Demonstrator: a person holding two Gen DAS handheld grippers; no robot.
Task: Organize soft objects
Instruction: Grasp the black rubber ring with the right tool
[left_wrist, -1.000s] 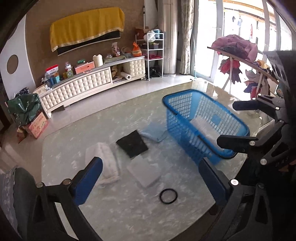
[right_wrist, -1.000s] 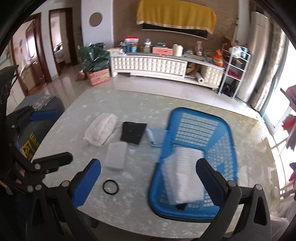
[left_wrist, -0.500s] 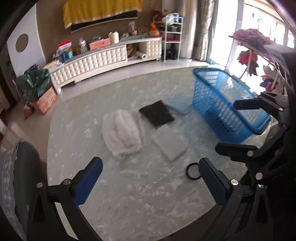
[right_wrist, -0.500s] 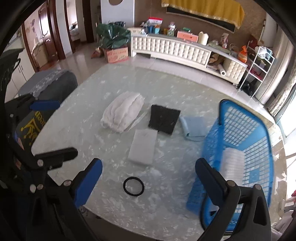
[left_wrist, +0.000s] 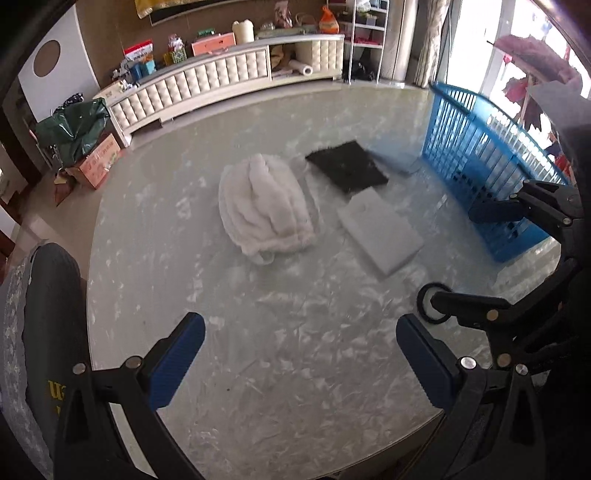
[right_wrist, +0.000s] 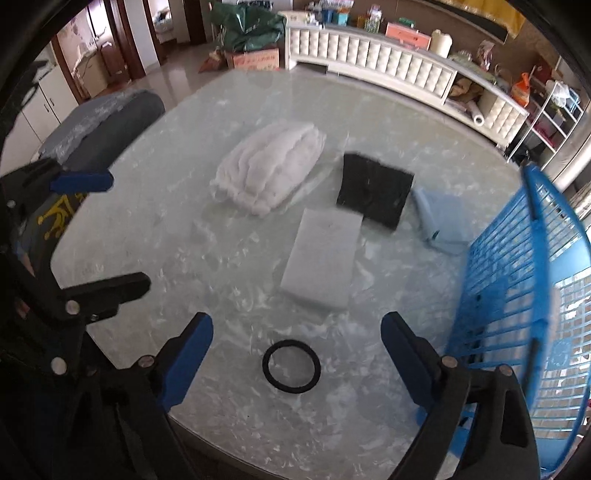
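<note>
Nearest the table's (right_wrist: 129, 229) front edge both tools hover with nothing in them: the left gripper (left_wrist: 299, 354) has its blue pads spread wide, and the right gripper (right_wrist: 297, 354) is spread just as wide above a black ring (right_wrist: 291, 365) lying close to that edge. Just beyond the ring sits a white foam pad (right_wrist: 323, 258), touching a black square pad (right_wrist: 375, 188) behind it. A fluffy white bundle (right_wrist: 269, 171) lies to the left of those, toward the middle, and a pale blue folded cloth (right_wrist: 441, 221) rests beside the blue basket (right_wrist: 517, 280) at the right edge. I'd guess the foam pad goes next: come down over its short sides, pinch gently so it doesn't buckle, and lift it clear of the black pad before swinging to the basket.
</note>
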